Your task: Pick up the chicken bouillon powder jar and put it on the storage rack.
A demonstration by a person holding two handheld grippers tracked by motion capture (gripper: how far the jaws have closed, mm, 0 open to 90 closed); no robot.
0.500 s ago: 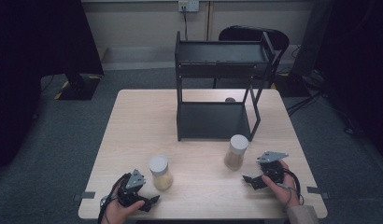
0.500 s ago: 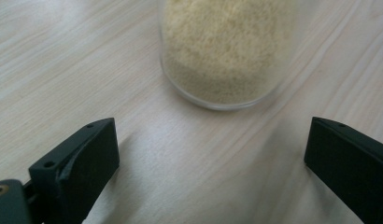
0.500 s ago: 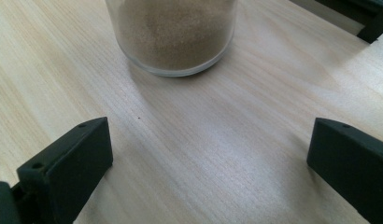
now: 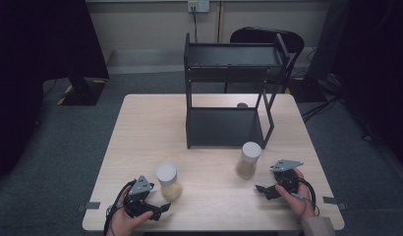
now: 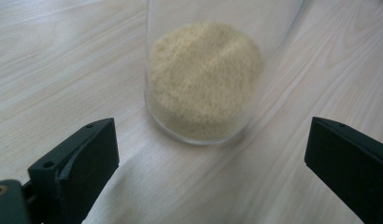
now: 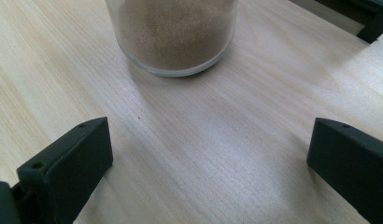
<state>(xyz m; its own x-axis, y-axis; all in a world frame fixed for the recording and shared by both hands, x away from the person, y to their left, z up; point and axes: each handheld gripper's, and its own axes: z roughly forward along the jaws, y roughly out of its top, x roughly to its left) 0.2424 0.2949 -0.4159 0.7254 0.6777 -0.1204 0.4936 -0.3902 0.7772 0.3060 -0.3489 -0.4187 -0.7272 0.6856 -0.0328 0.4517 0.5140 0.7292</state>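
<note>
Both grippers sit almost exactly where they sat half a second ago; neither jar has shifted. So no grasp has started, and this reads as the line-up before two pickups.

Left gripper (image 4: 158, 210): jaws wide apart, nothing between them. Left jar (image 5: 203, 79), pale yellow grain, white lid, stands upright just ahead of the jaws, centred between them but not yet inside the gap. A straight push forward should bracket it.

Right gripper (image 4: 263, 190): jaws fully apart, empty. Right jar (image 6: 173, 35), browner grain, upright, ahead and slightly off toward its left jaw, a little farther off than the left jar is from its gripper. Likely needs a small sideways correction before closing.

Room: table (image 4: 140, 142) is bare around both jars, and the jars stand well apart, so the hands shouldn't clash. Near table edge is just behind both grippers, so there is little room to back off. Black two-tier shelf (image 4: 229, 59) stands beyond the jars; its front leg (image 4: 268, 118) is near the right jar, so I'd watch it on any lift forward.
</note>
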